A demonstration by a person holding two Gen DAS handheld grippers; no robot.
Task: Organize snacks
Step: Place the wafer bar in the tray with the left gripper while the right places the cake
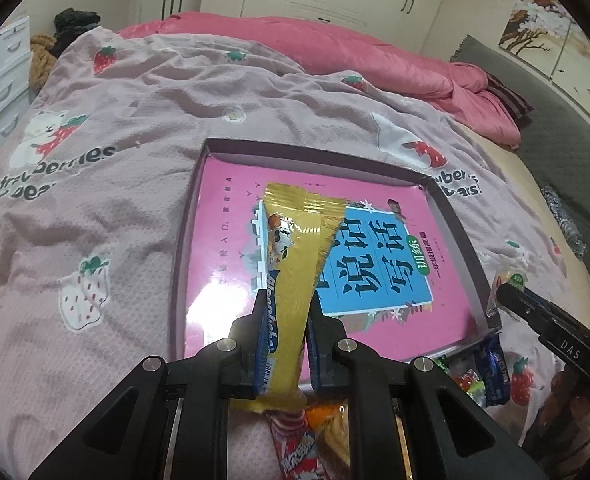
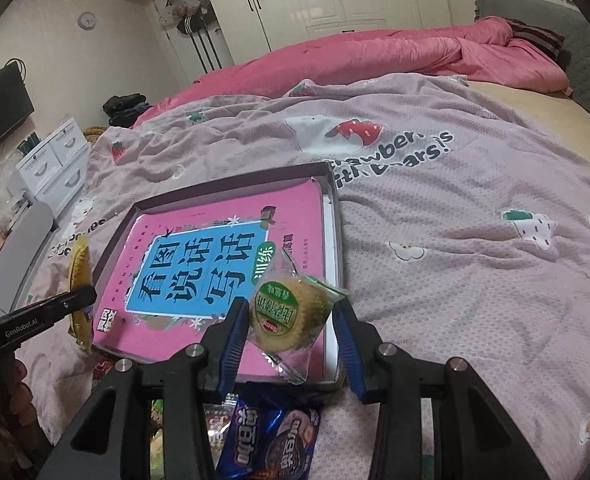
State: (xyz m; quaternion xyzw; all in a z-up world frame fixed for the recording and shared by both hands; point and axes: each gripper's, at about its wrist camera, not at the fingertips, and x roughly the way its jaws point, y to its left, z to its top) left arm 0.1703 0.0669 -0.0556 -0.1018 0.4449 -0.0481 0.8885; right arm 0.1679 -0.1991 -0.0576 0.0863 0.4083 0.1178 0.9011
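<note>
A shallow tray (image 1: 461, 236) with a dark raised rim is laid on the bed, on a pale pink blanket (image 1: 107, 208), and serves as the landmark here. Its floor is almost wholly covered by a pink book (image 2: 223, 236) with a blue panel of large Chinese characters and a green oval label; a narrow white strip of bare tray floor is left along the book's right edge in the right wrist view.

The left claw (image 1: 285, 304) is clamped on a long yellow snack packet (image 1: 299, 248), which is held above the near left part of the tray and tilted up over the book. Blue lettering along the packet's side can be seen but not read with certainty.

The right claw (image 2: 291, 312) is closed on a round biscuit in a clear wrapper (image 2: 291, 312), held above the tray's near right corner. A green label with Chinese characters and a small red mark is carried on the wrapper.

Before the tray's near edge, several loose snacks are heaped on the blanket: a dark blue packet (image 2: 271, 440) with white Chinese lettering, a red-and-white packet (image 1: 295, 448), and others partly hidden under the claws.

Beyond the tray's far and right rims the blanket lies open and unoccupied by objects. "Strawberries" and "bears" are printed on it beside the far rim. "GenRobot.AI" and "DAS" are printed on the claw bodies.
</note>
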